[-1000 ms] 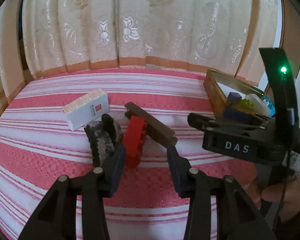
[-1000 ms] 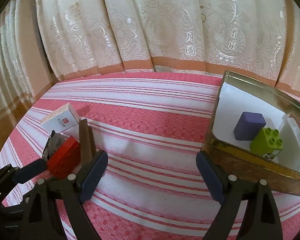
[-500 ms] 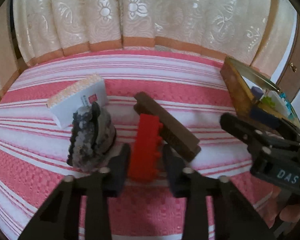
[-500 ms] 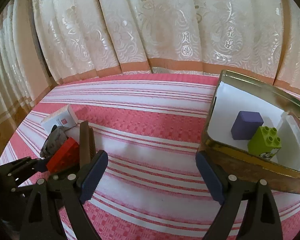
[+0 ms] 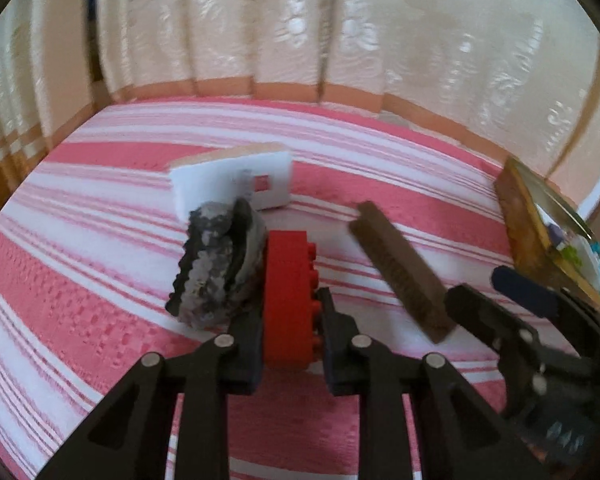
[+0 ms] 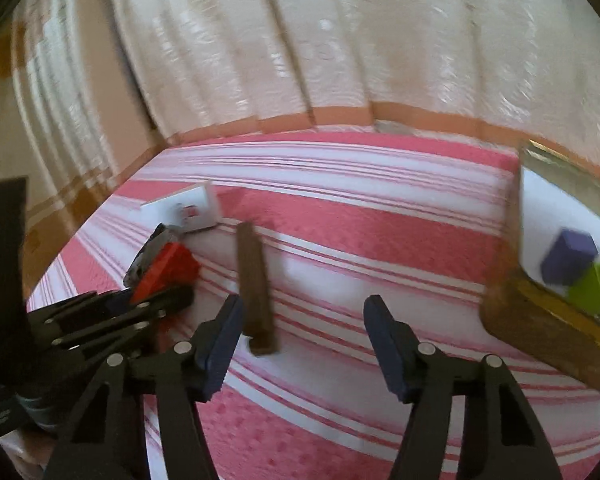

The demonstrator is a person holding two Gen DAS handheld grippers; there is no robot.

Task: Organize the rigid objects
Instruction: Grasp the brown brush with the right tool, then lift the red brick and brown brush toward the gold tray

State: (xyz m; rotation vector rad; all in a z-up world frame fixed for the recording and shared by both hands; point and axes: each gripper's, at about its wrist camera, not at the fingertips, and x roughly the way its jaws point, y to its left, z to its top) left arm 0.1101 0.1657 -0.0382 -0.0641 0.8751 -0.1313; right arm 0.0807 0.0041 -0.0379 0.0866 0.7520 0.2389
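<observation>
My left gripper (image 5: 290,332) is shut on a red toy brick (image 5: 288,292) on the pink striped cloth; the brick also shows in the right wrist view (image 6: 166,266). A grey rock (image 5: 216,268) touches the brick's left side. A white box (image 5: 232,180) lies behind them. A brown wooden bar (image 5: 400,272) lies to the right; in the right wrist view this bar (image 6: 256,284) lies just ahead of the left finger. My right gripper (image 6: 302,340) is open and empty. A gold tin (image 6: 540,308) at the right holds a purple block (image 6: 568,260) and a green brick (image 6: 596,288).
Cream curtains (image 5: 300,32) hang behind the table's far edge. The tin (image 5: 528,232) stands at the far right in the left wrist view, with the right gripper's fingers (image 5: 520,288) in front of it.
My left gripper has closed onto the red brick. My right gripper has swung left toward the brown bar; the tin has slid to the right edge of its view.
</observation>
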